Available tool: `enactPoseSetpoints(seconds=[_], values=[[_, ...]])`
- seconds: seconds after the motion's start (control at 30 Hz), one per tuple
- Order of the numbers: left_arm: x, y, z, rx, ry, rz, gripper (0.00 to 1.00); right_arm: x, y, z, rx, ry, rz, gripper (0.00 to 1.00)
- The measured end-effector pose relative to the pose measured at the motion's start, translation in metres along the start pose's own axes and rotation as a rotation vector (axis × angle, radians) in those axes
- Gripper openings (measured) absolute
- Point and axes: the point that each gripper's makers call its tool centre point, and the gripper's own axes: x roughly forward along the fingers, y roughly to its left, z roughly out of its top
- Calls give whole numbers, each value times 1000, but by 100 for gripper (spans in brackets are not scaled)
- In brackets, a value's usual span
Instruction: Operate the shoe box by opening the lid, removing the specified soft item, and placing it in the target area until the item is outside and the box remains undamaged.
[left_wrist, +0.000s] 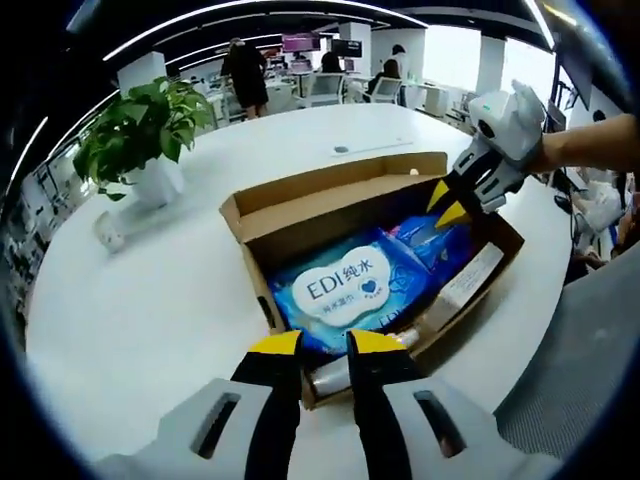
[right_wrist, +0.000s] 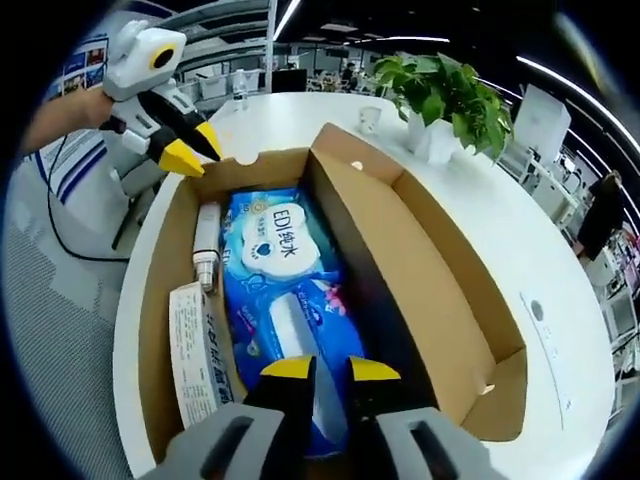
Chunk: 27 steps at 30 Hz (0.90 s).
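With its lid folded back, shoe box (right_wrist: 440, 260) sits on white table (left_wrist: 150, 300); blue wipes pack (right_wrist: 275, 245) inside. Left gripper (left_wrist: 325, 345) at 6 o'clock, right gripper (right_wrist: 330, 370) likewise: jaws slightly parted, gripping nothing.

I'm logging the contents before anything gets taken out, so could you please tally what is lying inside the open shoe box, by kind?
Blue wet-wipe packs: 2, one labelled EDI and one nearer the right gripper.
White tube: 1.
Long white carton: 1.
Total: 4 things in the shoe box.
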Motion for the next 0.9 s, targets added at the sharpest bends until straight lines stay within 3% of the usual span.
enactPoseSetpoints(seconds=[0.2, 0.33, 0.4, 0.9], values=[[-2, 14, -14, -35, 10, 59, 17, 0, -3, 2, -37, 5, -13, 1], [1, 14, -28, -60, 48, 59, 10, -2, -6, 4, -50, -1, -31, 0], [1, 13, -27, -119, 26, 54, 6, -3, -6, 5, -50, -2, -35, 0], [2, 12, -29, -139, 46, 57, 5, -12, -9, 12, -48, -23, -50, 0]])
